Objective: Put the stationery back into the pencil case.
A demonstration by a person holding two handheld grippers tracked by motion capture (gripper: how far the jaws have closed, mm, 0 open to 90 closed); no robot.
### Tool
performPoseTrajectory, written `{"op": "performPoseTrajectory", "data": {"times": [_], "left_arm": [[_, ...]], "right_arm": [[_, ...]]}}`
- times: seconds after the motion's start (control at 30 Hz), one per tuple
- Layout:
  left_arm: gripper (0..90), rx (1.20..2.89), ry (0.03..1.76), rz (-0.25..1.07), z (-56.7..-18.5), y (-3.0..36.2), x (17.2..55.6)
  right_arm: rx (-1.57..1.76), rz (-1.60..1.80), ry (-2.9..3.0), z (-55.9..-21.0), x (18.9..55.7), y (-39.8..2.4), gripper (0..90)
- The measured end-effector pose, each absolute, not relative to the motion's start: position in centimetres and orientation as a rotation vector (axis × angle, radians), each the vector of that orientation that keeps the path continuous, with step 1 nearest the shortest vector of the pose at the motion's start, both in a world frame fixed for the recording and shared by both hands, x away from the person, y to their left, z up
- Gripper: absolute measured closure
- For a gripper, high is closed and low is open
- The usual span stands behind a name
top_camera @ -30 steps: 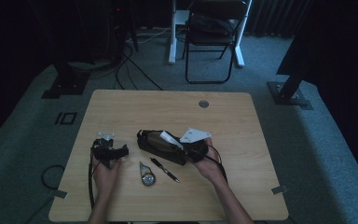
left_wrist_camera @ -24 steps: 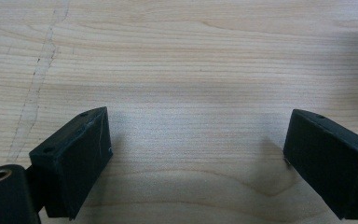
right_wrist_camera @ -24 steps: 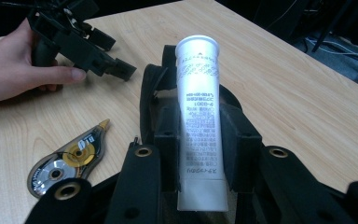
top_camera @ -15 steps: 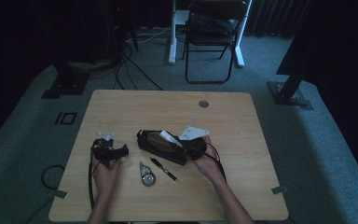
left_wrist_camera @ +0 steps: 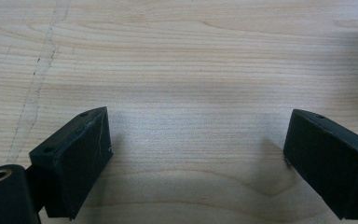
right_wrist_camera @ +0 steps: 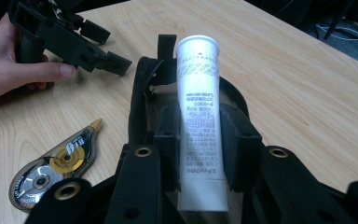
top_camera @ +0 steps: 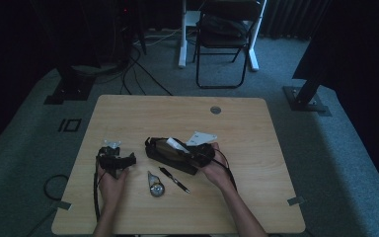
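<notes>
1. Little has shifted since the earlier high views: the right gripper (top_camera: 190, 150) has edged only slightly, with its white tube (top_camera: 176, 144) over the black pouch (top_camera: 170, 155) as before, and the left gripper (top_camera: 114, 159) rests where it did.
2. Taking the black pouch as the landmark, the white tube (right_wrist_camera: 199, 121) lies above its open mouth, cap end pointing away from the right gripper (right_wrist_camera: 200, 133).
3. Right gripper's jaws are pressed against the tube's two sides, pinching it near its crimped lower end; the printed text on the tube runs along its length.
4. The person's right hand (top_camera: 217, 170) holds that gripper at the pouch's right end, as the high view shows it.
5. Left of the pouch, well apart from it, the left gripper sits low over the wooden table (top_camera: 256, 163) in the person's left hand (top_camera: 111, 180).
6. In the left gripper view the two jaws stand spread wide with only bare wood grain of the table (left_wrist_camera: 182, 70) between them; they pinch nothing.
7. A correction tape dispenser (right_wrist_camera: 58, 165) lies on the table just in front of the pouch, on the person's side, with its yellow tip pointing toward the pouch.
8. A black pen (top_camera: 174, 179) lies beside the dispenser, also on the near side of the pouch, slanting away from it.
9. Beyond the pouch, the table's far half is bare wood with a small round grommet (top_camera: 215, 109).
</notes>
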State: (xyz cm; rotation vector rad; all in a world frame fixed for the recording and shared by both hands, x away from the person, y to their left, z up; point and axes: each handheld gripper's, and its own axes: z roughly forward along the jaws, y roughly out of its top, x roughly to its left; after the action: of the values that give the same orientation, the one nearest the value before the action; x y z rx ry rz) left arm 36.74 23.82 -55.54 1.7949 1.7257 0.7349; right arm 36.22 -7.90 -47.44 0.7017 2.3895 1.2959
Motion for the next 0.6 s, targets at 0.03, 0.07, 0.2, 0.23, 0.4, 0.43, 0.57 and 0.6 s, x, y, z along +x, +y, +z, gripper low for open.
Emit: {"op": "performPoseTrajectory", "data": {"times": [0.03, 0.07, 0.2, 0.23, 0.4, 0.43, 0.57, 0.6], "left_arm": [[7.8, 1.795, 1.725, 0.735, -55.5, 23.8, 36.7], [7.8, 1.795, 1.725, 0.735, -55.5, 23.8, 36.7], [7.8, 1.795, 1.726, 0.735, -55.5, 23.8, 36.7], [7.8, 1.795, 1.726, 0.735, -55.5, 23.8, 36.7], [7.8, 1.795, 1.725, 0.735, -55.5, 23.8, 36.7], [7.8, 1.796, 1.725, 0.735, -55.5, 23.8, 36.7], [7.8, 1.793, 1.726, 0.735, -55.5, 23.8, 36.7], [7.8, 1.793, 1.726, 0.735, -55.5, 23.8, 36.7]], "right_arm": [[0.701, 1.292, 2.394, -47.5, 36.3, -7.8, 70.7], [0.702, 1.291, 2.395, -47.5, 36.3, -7.7, 70.7], [0.703, 1.286, 2.402, -47.7, 36.5, -7.4, 70.7], [0.701, 1.277, 2.405, -47.8, 36.5, -7.3, 70.7], [0.706, 1.251, 2.429, -48.3, 36.8, -6.8, 70.7], [0.709, 1.250, 2.433, -48.4, 36.9, -6.8, 70.7], [0.730, 1.240, 2.454, -48.7, 37.4, -6.5, 70.7], [0.732, 1.234, 2.460, -48.8, 37.5, -6.5, 70.7]]}}
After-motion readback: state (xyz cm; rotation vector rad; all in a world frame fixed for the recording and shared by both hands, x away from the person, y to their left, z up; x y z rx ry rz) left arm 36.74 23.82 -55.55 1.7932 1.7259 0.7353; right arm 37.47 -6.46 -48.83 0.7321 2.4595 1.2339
